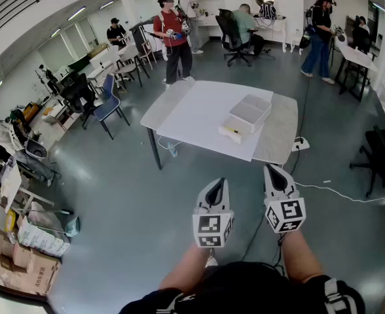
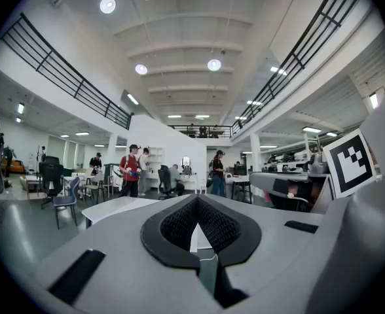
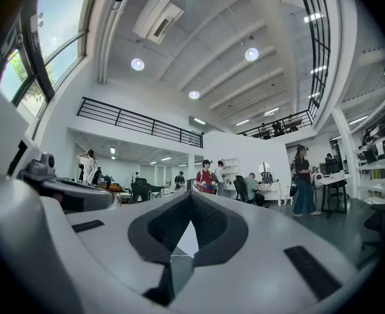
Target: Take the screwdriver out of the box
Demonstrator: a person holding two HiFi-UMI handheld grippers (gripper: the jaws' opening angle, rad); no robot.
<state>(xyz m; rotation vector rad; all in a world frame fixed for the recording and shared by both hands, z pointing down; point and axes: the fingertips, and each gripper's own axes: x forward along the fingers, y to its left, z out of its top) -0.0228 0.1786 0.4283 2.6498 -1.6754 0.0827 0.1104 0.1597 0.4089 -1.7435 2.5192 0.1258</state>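
- Screwdriver: it did not show in any view. By the task it lay inside the box (image 1: 248, 114), so its exact place and orientation could not be told.
- Box: a pale, shallow, rectangular case that rested on the table (image 1: 192, 113), toward its right half. Its top looked like a closed lid or tray. A small yellow patch at its near end was too small to identify.
- Handling, as a judgement: a screwdriver is rigid and fairly light, and heaviest at the handle. The smooth metal shaft would tend to slip and roll between the pads. You would have gripped best across the handle, near its middle, with the jaws set square to its length. The box looked light enough to slide when touched, so one gripper would probably have had to steady it while the other opened it.
- Left gripper (image 1: 217, 187): you held it low in front of your body, well short of the table. In the left gripper view its jaws (image 2: 198, 203) were closed tip to tip, with nothing between them.
- Right gripper (image 1: 275, 174): it was just beside the left one and pointed toward the table. In the right gripper view the jaws (image 3: 191, 199) likewise met at the tips and held nothing.
- Stage, as a judgement: the task had not begun. You needed to approach the table first, and both grippers would have had to open before any grasp.
- Surroundings: a grey floor separated you from the table. A white cable (image 1: 349, 192) trailed across the floor to your right. Several people stood or sat beyond the table.
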